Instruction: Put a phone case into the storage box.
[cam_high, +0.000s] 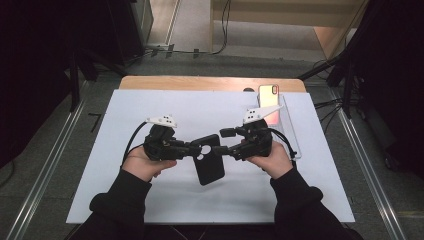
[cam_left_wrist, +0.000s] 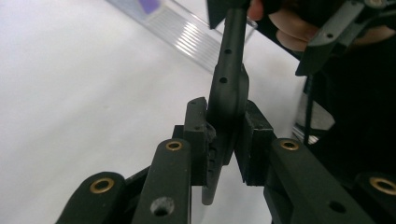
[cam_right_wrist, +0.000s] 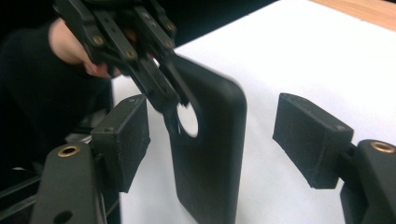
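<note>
While my left gripper (cam_high: 196, 148) stays out of it, clenched on one black phone case (cam_high: 209, 162) to hold it clear of the surface (cam_high: 150, 105), my right gripper (cam_high: 225, 141) stands released around its corner. One phone (cam_high: 268, 100) lies beyond my right gripper.

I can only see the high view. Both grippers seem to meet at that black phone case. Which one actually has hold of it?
Observer: The left gripper. Its own view shows its pads clamped on the edge of the phone case.
Operator: And the other one?
Observer: The right gripper view shows the right gripper with its jaws apart, the case between them with a gap on each side.
Operator: Is the case resting on the table?
Observer: The right gripper view shows it hanging upright, camera hole near the top, in front of the white table.
</note>
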